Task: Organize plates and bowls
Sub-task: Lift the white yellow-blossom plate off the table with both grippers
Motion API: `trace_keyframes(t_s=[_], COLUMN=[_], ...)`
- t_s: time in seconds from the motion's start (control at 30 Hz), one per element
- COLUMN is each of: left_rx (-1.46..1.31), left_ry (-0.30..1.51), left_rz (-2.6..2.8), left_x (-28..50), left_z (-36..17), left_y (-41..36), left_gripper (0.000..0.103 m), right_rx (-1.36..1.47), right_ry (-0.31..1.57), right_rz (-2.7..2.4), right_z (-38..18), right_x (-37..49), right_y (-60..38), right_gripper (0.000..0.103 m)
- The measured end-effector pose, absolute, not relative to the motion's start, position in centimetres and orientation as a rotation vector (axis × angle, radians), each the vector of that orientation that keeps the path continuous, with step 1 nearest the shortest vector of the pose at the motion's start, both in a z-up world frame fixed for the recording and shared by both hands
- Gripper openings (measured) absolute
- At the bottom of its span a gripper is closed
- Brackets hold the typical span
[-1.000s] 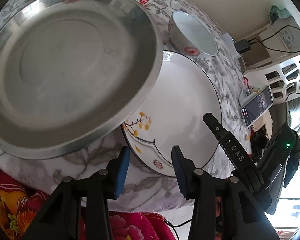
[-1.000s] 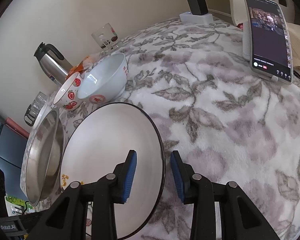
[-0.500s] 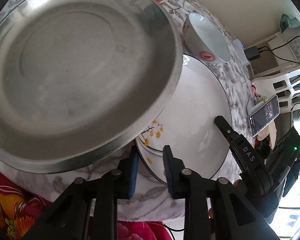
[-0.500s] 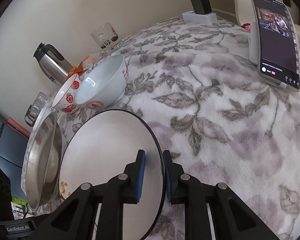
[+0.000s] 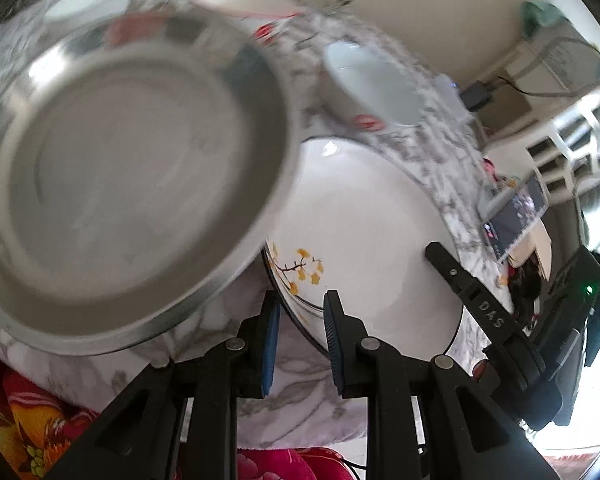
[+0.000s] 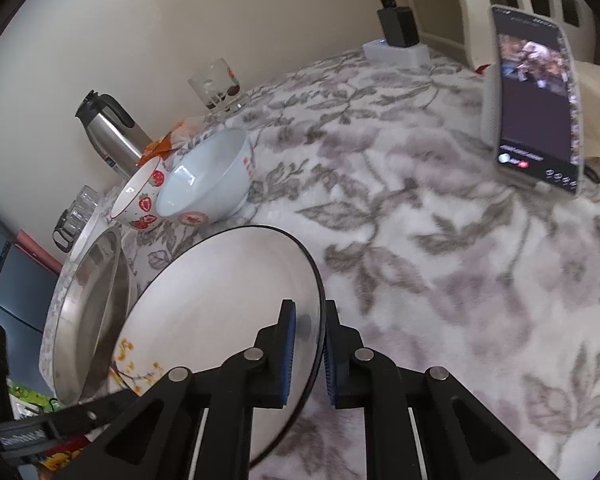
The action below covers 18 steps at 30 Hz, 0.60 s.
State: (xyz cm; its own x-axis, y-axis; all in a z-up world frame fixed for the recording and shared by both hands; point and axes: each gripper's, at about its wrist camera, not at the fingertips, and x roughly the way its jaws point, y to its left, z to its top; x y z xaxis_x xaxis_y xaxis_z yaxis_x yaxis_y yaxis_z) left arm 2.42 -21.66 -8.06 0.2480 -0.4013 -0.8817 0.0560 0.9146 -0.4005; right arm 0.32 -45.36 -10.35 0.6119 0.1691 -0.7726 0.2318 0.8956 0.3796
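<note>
Gripping the white plate (image 6: 220,304), your right gripper (image 6: 308,344) and left gripper (image 5: 300,340) both pinch its rim. Steel pan (image 5: 128,184) and bowls (image 6: 204,180) remain unsorted; nothing stacked yet.

Soft daylight, fisheye bending at the edges, motion blur smearing the steel pan (image 5: 132,184), glare bottom right.

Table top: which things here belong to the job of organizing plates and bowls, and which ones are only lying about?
For the job: white plate, steel dish, white bowl, strawberry bowl.

Only lying about: phone, steel flask, drinking glass, charger.
</note>
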Motion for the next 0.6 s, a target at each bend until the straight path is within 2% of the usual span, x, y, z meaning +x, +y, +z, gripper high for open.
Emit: trace_keyframes(t_s=[0.13, 0.4, 0.6], left_rx=[-0.291, -0.334, -0.329], left_ry=[1.28, 1.386, 1.342], left_rz=[-0.371, -0.359, -0.325], left_x=[2.5, 3.0, 3.5], left_z=[-7.8, -10.3, -10.1], left_y=[-22.5, -22.3, -21.9], left_gripper=[0.023, 0.022, 0.019], right_rx=[0.515, 0.549, 0.551], right_ry=[0.914, 0.919, 0.919], right_rz=[-0.054, -0.053, -0.05], right_z=[-10.7, -11.7, -11.9], right_x=[-0.5, -1.0, -0.9], right_y=[-46.7, -47.3, -47.4], right_gripper=[0.014, 0.014, 0.014])
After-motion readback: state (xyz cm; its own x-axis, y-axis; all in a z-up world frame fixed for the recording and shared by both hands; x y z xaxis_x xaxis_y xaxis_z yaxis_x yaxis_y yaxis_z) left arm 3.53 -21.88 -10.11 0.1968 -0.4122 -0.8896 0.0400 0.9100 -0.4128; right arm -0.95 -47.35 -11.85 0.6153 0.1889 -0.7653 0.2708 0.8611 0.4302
